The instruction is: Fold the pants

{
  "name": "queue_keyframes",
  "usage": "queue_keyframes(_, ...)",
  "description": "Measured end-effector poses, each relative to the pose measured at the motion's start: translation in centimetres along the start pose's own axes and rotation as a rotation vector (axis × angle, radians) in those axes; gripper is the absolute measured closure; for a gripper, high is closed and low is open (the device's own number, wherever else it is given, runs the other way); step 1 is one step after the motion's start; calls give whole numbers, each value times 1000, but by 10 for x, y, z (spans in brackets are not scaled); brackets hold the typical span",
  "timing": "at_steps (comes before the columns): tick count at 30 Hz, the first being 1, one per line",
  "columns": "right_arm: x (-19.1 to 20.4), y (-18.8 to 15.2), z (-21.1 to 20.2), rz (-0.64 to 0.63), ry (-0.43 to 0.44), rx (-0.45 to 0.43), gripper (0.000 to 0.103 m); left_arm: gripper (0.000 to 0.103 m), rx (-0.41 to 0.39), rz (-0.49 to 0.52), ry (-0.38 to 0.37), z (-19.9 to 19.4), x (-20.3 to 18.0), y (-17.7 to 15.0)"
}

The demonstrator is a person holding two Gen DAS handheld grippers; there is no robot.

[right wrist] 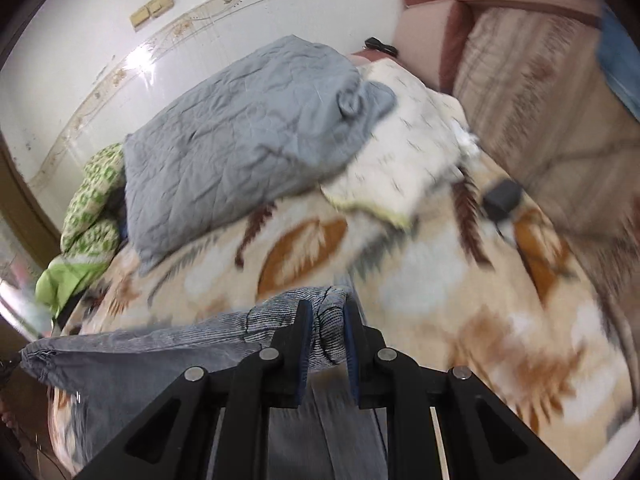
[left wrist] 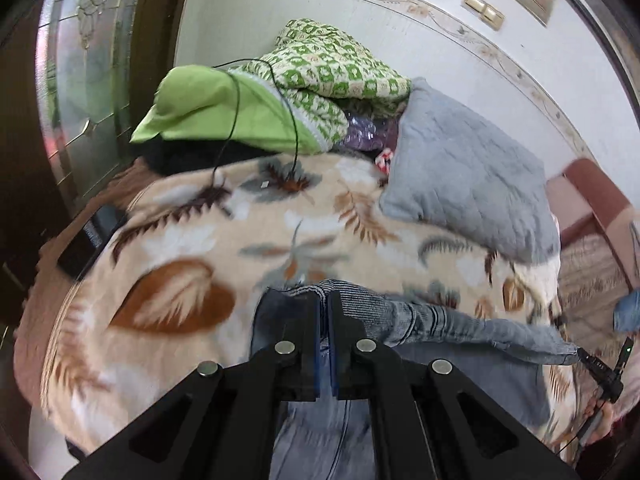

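The grey-blue denim pants (left wrist: 440, 320) are held stretched above a floral blanket (left wrist: 180, 248) on the bed. My left gripper (left wrist: 323, 300) is shut on one corner of the pants' edge, with the cloth running off to the right. My right gripper (right wrist: 326, 308) is shut on the other corner of the pants (right wrist: 160, 344), with the cloth bunched between its pads and running off to the left. The rest of the pants hangs down below both grippers, partly hidden by the gripper bodies.
A grey quilted pillow (left wrist: 472, 168) (right wrist: 240, 128) and a green patterned quilt (left wrist: 328, 68) lie at the back against the tiled wall. A cream pillow (right wrist: 404, 152) and a small dark object (right wrist: 502, 196) lie on the blanket (right wrist: 460, 280). A phone (left wrist: 88, 240) sits at the bed's left edge.
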State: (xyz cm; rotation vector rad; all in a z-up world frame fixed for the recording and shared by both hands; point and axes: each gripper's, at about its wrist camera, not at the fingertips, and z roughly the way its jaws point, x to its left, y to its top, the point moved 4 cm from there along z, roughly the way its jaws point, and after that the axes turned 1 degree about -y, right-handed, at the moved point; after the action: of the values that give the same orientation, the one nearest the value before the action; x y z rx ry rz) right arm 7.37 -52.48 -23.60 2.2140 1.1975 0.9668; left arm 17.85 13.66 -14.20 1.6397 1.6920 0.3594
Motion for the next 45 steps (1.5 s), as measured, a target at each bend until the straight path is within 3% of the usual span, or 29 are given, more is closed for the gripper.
queue_keyframes(4, -19, -52, -29, 16, 17, 40, 86, 100, 43, -9, 9, -16, 16, -54)
queue_keyframes(11, -48, -122, -27, 54, -24, 151, 87, 100, 189, -81, 77, 12, 52, -132)
queue_keyframes(15, -55, -138, -28, 54, -5, 208, 86, 98, 209, -88, 71, 15, 59, -143)
queue_keyframes(19, -65, -138, -35, 90, 33, 287, 83, 98, 192, -48, 190, 2, 67, -138)
queue_keyframes(24, -73, -110, -60, 78, 53, 213, 82, 97, 97, -23, 216, -32, 67, -121)
queue_keyframes(25, -70, -100, -61, 68, 65, 195, 80, 96, 83, -12, 208, -33, 62, -116)
queue_keyframes(26, -66, -93, -59, 62, 75, 187, 71, 92, 70, 4, 194, -34, 53, -112)
queue_keyframes(29, -48, -66, -42, 58, 95, 154, 29, 78, 44, 62, 152, -30, 18, -101)
queue_keyframes(31, -37, -50, -24, 52, 104, 141, 29, 74, 41, 105, 127, -22, -8, -99)
queue_keyframes(34, -28, -32, 15, 52, 62, 219, 29, 74, 62, 144, 75, -6, -38, -100)
queue_keyframes(37, -28, -25, 52, 38, 11, 318, 37, 74, 79, 187, 58, 10, -58, -98)
queue_keyframes(41, -28, -40, 88, -11, -17, 498, 61, 74, 93, 198, 65, 25, -66, -84)
queue_keyframes(45, -19, -40, 81, -100, -46, 443, 87, 74, 91, 187, 63, 27, -67, -78)
